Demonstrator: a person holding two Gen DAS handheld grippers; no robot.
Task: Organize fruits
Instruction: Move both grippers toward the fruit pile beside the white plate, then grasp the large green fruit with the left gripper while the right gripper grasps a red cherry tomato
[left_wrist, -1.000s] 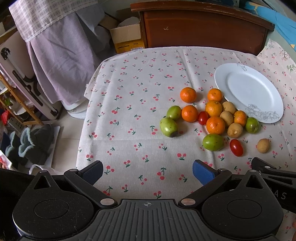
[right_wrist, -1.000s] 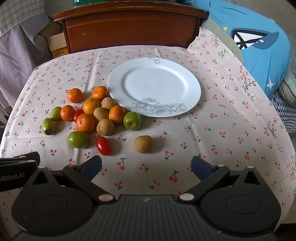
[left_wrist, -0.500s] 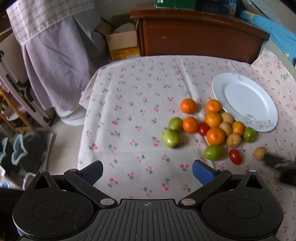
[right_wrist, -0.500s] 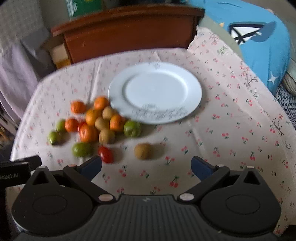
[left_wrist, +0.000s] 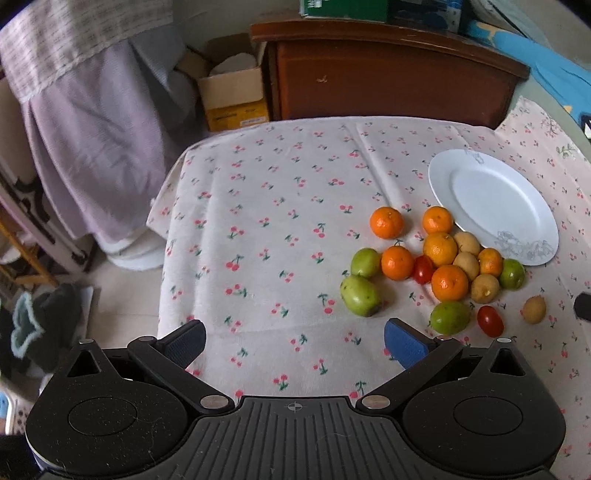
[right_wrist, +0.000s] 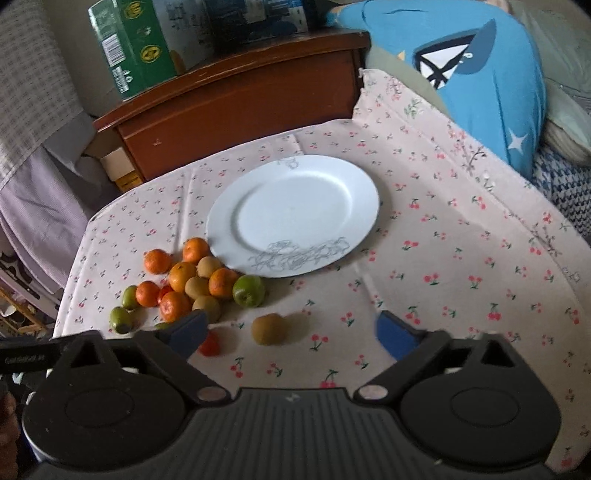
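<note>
The fruits (right_wrist: 192, 284) lie in a loose cluster on the surface (right_wrist: 461, 258), which is covered by a cherry-print cloth; the cluster sits just left of the white plate (right_wrist: 295, 206), with an orange (right_wrist: 195, 249) touching the plate's rim. Oranges, brown kiwis and green fruits crowd together there. A lone kiwi (right_wrist: 268, 328) lies apart, on the near side of the cluster, and a red tomato (right_wrist: 209, 345) lies just beside it, partly hidden by a finger of the right hand-held gripper (right_wrist: 290, 332). That gripper's jaws have just been closing a little yet stand wide apart, with the lone kiwi in the gap and no pad touching it. The left hand-held gripper (left_wrist: 293, 341) is spread wide too, over bare cloth, holding nothing. A brown wooden cabinet (left_wrist: 388, 74) stands behind the surface.
</note>
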